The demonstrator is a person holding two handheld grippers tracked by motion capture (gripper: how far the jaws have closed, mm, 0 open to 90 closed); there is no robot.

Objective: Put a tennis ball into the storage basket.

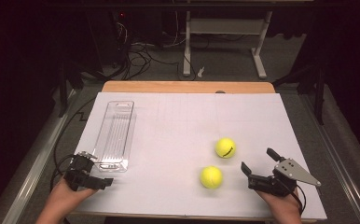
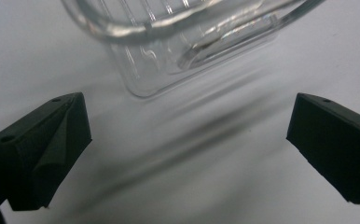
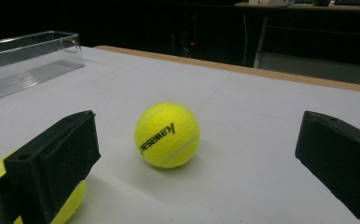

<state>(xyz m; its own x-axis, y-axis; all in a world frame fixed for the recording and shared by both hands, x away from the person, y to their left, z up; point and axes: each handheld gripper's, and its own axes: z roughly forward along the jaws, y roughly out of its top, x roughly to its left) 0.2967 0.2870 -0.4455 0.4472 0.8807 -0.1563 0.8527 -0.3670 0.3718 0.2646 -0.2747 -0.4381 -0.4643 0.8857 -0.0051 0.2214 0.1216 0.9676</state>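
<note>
Two tennis balls were seen on the white table toward its near right corner: the nearer ball (image 1: 211,177) and the farther ball (image 1: 225,148). The right hand-held gripper (image 1: 256,166) was held spread just beside the nearer one, nothing yet gripped. The left hand-held gripper (image 1: 93,169), also spread, was poised at the near end of a clear tray (image 1: 115,135) near the left edge. Closing on the nearer ball was judged next. Dark room, cables and desk legs lay beyond.

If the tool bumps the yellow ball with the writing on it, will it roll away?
Probably: the tennis ball is round and sits free on the flat white table. Its fuzzy felt likely grips well, and the open right tool looks wide enough.
</note>
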